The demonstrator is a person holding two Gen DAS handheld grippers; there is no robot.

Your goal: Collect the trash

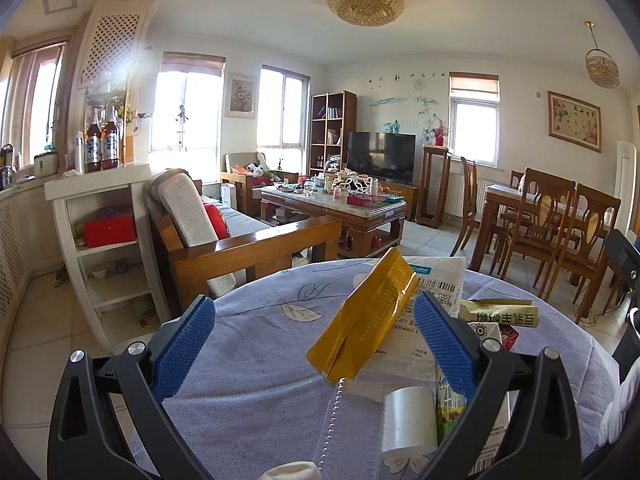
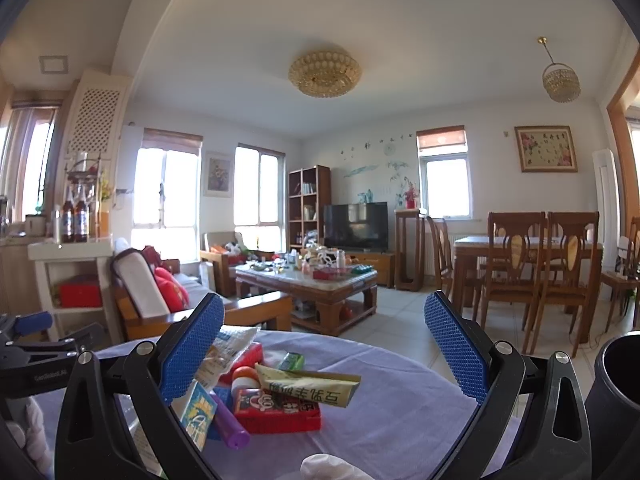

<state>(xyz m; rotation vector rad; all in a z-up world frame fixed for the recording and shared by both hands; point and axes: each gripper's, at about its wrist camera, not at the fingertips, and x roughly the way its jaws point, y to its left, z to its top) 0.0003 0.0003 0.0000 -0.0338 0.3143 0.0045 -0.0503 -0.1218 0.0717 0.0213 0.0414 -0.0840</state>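
A round table under a lavender leaf-print cloth (image 1: pixel 256 344) holds a pile of trash. In the left wrist view my left gripper (image 1: pixel 314 344) is open above it. A gold foil packet (image 1: pixel 364 316), a clear plastic blister (image 1: pixel 340 420) and a white roll (image 1: pixel 410 420) lie between its blue pads, untouched. A cream wrapper (image 1: pixel 500 314) lies to its right. My right gripper (image 2: pixel 324 352) is open too, nothing pressed by its pads. Before it lie the cream wrapper (image 2: pixel 308 388), a red box (image 2: pixel 276 412), a purple tube (image 2: pixel 230 424) and a green packet (image 2: pixel 292 360).
A dark bin (image 2: pixel 616 392) stands at the table's right edge. A white mailing bag (image 1: pixel 436 280) lies at the table's far side. Beyond are a wooden sofa (image 1: pixel 248 248), a cluttered coffee table (image 1: pixel 336 208) and dining chairs (image 1: pixel 552 224). The left gripper's body (image 2: pixel 36 360) shows at the right view's left edge.
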